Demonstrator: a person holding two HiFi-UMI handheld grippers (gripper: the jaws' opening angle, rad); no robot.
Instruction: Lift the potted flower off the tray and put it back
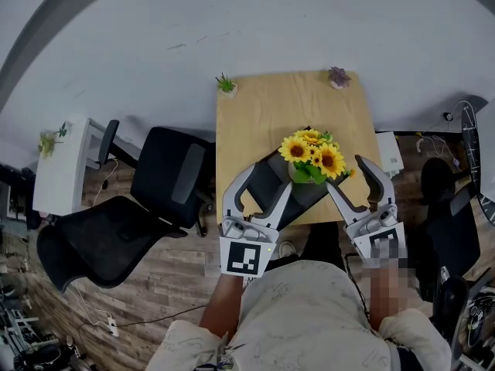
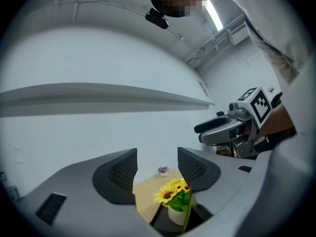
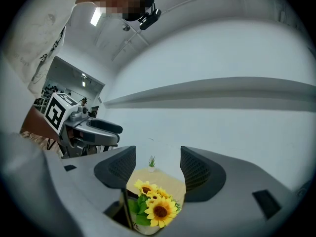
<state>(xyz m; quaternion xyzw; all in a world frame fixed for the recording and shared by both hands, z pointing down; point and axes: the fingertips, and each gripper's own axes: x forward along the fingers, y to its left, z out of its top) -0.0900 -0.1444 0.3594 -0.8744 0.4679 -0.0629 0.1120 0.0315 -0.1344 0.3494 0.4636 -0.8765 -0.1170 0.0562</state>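
Approach step: the left tongs (image 1: 267,178) and right tongs (image 1: 346,178) are both spread and empty, flanking the potted sunflower (image 1: 312,158) on its tray (image 1: 308,195). The next move likely calls for lowering them to grip the pot (image 2: 176,216)

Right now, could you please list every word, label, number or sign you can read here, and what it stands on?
No words, brands or numbers can be read in any view.
Left gripper: a black-and-white square marker, a pattern, not text.
Right gripper: a second marker of the same kind, pattern only.
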